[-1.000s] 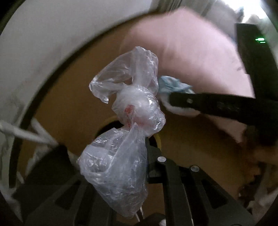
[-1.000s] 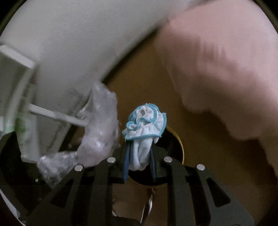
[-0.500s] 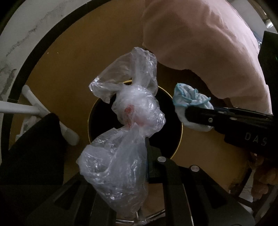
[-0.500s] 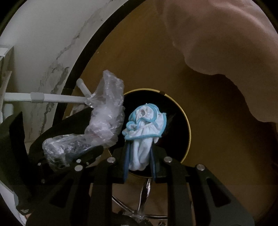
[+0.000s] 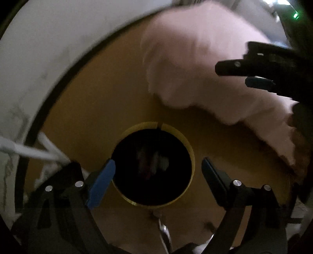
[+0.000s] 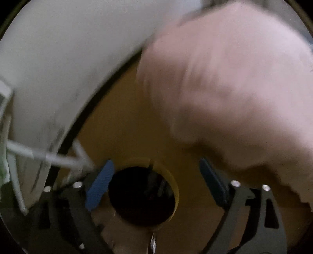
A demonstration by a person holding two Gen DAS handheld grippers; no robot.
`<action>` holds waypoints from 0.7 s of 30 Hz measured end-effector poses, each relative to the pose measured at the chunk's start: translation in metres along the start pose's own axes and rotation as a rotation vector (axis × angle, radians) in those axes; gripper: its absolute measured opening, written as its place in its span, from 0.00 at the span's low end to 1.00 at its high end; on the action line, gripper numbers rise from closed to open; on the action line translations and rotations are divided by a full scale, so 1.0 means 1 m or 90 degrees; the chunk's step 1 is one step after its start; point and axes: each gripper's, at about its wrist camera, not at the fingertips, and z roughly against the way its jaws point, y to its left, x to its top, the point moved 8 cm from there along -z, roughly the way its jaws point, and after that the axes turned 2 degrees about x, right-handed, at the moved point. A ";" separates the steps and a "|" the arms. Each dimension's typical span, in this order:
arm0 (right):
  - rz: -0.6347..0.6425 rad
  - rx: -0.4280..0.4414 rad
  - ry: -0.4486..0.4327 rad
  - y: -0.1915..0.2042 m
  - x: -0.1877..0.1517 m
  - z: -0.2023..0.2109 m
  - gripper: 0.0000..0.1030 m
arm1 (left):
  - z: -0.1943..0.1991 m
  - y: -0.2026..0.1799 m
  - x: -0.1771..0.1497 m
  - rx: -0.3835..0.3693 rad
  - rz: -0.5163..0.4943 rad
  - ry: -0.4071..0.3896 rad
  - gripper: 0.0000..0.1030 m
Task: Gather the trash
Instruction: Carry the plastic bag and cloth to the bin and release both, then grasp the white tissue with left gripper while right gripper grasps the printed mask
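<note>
Left gripper [image 5: 157, 172]: jaws wide, nothing between them; they have just been opening. Blue pad [image 5: 101, 183] on one finger, dark pad on the other, both clear of anything.

Right gripper [image 6: 155, 173]: same, jaws wide and empty, just been opening. In the left wrist view its dark fingers [image 5: 234, 67] show at upper right, spread apart, holding nothing.

Directly past both sets of jaws: round dark bin opening [image 5: 152, 168] with a yellow rim [image 5: 176, 131]. In the left wrist view it sits centred between the fingers; in the right wrist view it sits between them, a little toward the blue-pad side [image 6: 141, 195].

Trash [image 5: 154, 160]: pale crumpled shapes with a reddish spot, down inside the dark opening, seen from the left wrist view only. Blurred, so can't tell what the separate pieces are. From the right wrist view the inside of the bin is too dark to read.

Around the bin: orange-brown floor [image 5: 88, 109]. Pink fabric [image 6: 234, 88] fills the upper right of both views, motion-blurred. White marbled surface [image 5: 58, 39] with a dark edge curves across the upper left. White rods [image 6: 49, 156] cross at the left, just beside the blue-pad finger. A green light [image 5: 295, 15] glows at the top right of the left wrist view.
</note>
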 end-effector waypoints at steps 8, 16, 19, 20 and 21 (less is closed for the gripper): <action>0.055 0.105 -0.291 0.071 0.040 0.157 0.93 | 0.238 0.018 0.040 0.089 -0.028 -0.342 0.94; 0.353 0.191 -0.268 0.261 -0.020 0.162 0.93 | 0.361 0.218 -0.054 0.314 0.228 -0.413 0.94; 0.426 0.247 -0.229 0.318 -0.052 0.158 0.93 | 0.380 0.305 -0.123 0.378 0.363 -0.378 0.94; 0.448 0.274 -0.214 0.339 -0.064 0.159 0.93 | 0.385 0.329 -0.146 0.396 0.405 -0.365 0.94; 0.465 0.290 -0.205 0.357 -0.076 0.163 0.93 | 0.388 0.349 -0.168 0.410 0.440 -0.356 0.94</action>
